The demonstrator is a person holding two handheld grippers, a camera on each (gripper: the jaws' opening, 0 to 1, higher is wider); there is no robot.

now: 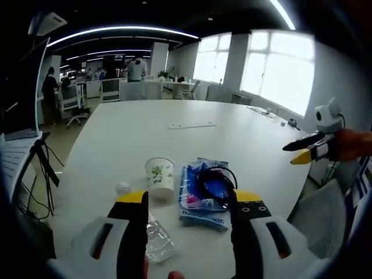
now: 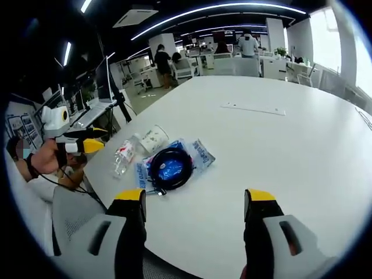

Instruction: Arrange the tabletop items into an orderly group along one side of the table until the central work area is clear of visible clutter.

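A: Two grippers, both with jaws standing apart and gripping nothing. The left gripper (image 1: 189, 218) is hovering right over the clutter at the table (image 1: 232, 133) edge.

B: What is lying nearest?

A: The bottle (image 1: 158, 241), between its jaws, long axis running along them. The cup (image 1: 160, 178) and cable (image 1: 215, 183) on the packet (image 1: 195, 206) are sitting just beyond. The right gripper (image 2: 195, 218) is hanging further off, so left looks better placed.

Both grippers held above the table, jaws apart.

The left gripper (image 1: 189, 200) has its yellow-tipped jaws spread wide with nothing between them; a hand (image 2: 43, 158) grips it from behind. The right gripper (image 2: 195, 200) is likewise spread and empty, seen sideways (image 1: 305, 150).
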